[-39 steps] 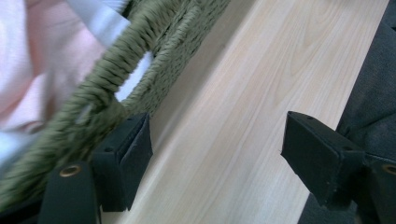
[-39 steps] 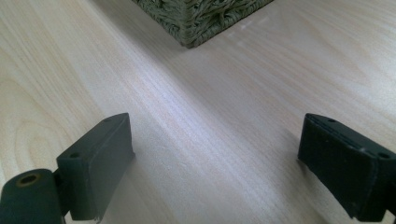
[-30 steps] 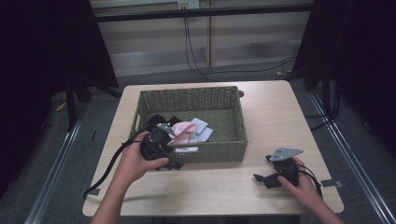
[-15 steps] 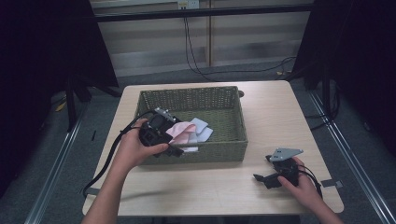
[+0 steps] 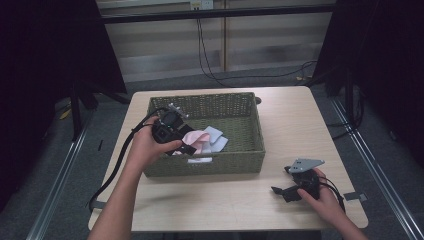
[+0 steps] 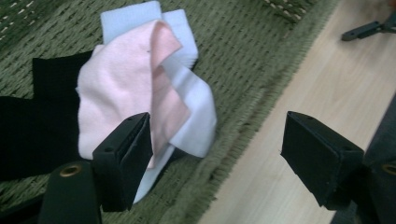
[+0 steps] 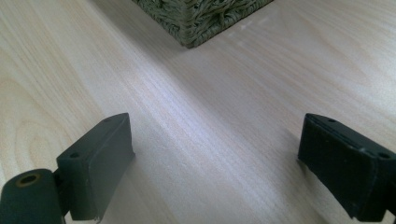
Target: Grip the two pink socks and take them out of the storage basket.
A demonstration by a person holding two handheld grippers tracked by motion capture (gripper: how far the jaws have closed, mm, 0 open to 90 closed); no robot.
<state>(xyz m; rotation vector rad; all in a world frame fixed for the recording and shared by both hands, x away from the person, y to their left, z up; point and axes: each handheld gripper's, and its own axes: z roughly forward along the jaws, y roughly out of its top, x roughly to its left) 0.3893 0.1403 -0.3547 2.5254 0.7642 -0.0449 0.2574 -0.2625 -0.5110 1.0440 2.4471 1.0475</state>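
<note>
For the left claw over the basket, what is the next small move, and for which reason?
Probably lower the left claw onto the pink cloth and shut it. Its jaws stand wide open and hold nothing, one of them already at the cloth's edge, the other out past the basket wall. The pink cloth lies uppermost on the pale blue cloth.

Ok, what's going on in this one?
A person works at a wooden table with a gripper in each hand. The left gripper is over the green woven basket, jaws open, just above a pile of cloths: a pink cloth on top of light blue cloths, with a black cloth beside them. Nothing is gripped yet. The right gripper rests low on the table near the basket's corner, jaws open and empty.
</note>
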